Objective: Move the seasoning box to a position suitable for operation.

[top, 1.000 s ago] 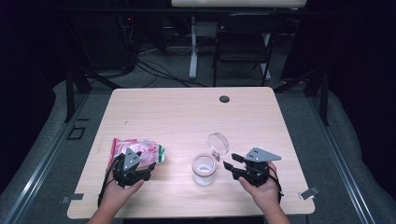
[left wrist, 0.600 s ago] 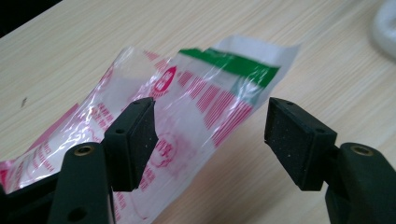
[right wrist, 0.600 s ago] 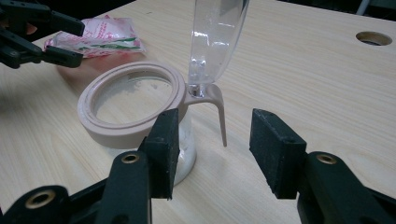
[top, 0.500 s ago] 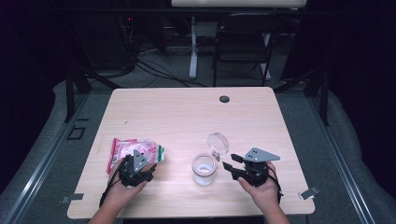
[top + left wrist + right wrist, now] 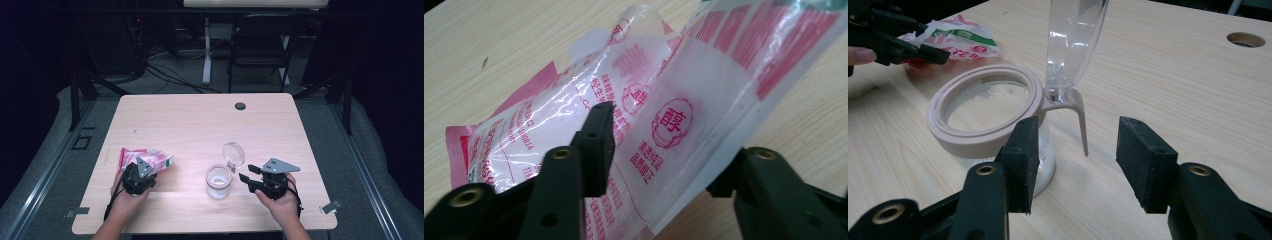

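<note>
A red-and-white printed plastic bag [image 5: 131,156] lies at the table's front left. In the left gripper view the bag [image 5: 574,100] runs between the jaws of my left gripper [image 5: 664,150]. One jaw is in front of the film and the other is behind its raised edge, and the jaws stand wide apart. A small clear jar [image 5: 218,181] with a beige rim [image 5: 983,107] stands front centre, its hinged clear lid [image 5: 1073,40] swung upright. My right gripper [image 5: 247,180] is open just right of the jar. Its left jaw is beside the jar's wall and nothing is held.
A round cable hole [image 5: 240,106] sits near the table's far edge. The table top [image 5: 200,130] is bare wood between the bag and the far edge. A chair [image 5: 260,45] and cables stand on the floor beyond. In the right gripper view, my left gripper [image 5: 898,45] shows far off.
My left gripper has shifted a little to the right onto the bag, and the bag's near edge has lifted. The right gripper and jar have stayed put.
</note>
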The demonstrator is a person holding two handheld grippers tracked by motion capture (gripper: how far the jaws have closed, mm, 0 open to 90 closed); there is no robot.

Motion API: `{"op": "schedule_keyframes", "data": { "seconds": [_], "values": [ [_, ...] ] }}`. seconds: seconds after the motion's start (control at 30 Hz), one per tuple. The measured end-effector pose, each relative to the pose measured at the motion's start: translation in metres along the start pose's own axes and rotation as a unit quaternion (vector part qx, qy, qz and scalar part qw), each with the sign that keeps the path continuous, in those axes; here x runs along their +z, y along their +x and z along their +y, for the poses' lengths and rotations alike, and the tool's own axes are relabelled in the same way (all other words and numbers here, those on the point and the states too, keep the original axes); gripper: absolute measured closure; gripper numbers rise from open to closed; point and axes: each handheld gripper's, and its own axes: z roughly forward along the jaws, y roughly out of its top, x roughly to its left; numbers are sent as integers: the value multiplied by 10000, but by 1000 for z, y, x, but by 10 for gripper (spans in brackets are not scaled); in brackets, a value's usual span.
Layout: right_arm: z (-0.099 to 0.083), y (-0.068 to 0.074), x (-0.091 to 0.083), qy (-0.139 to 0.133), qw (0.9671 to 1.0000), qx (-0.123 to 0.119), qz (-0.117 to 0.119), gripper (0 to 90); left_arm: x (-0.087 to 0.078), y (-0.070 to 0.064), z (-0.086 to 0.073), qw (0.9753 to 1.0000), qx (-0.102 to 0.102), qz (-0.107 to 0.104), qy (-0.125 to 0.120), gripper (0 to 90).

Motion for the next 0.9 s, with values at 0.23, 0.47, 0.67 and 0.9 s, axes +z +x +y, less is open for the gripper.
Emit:
{"op": "schedule_keyframes", "data": {
  "seconds": [0.23, 0.47, 0.67, 0.9],
  "values": [
    [0, 0, 0, -17, 10000, 7, 7, 515, -2, 8, -1, 9998, -166, 66, -71, 795],
    [0, -1, 0, -18, 10000, 10, -1, 515, -7, 17, -2, 9990, -418, -14, -146, 885],
    [0, -1, 0, -23, 10000, 19, -4, 516, -15, 25, -1, 9975, -653, -84, -242, 897],
    [-1, -2, 0, -23, 10000, 45, -5, 516, -35, 45, -5, 9911, -1166, -83, -644, 900]
  ]
}}
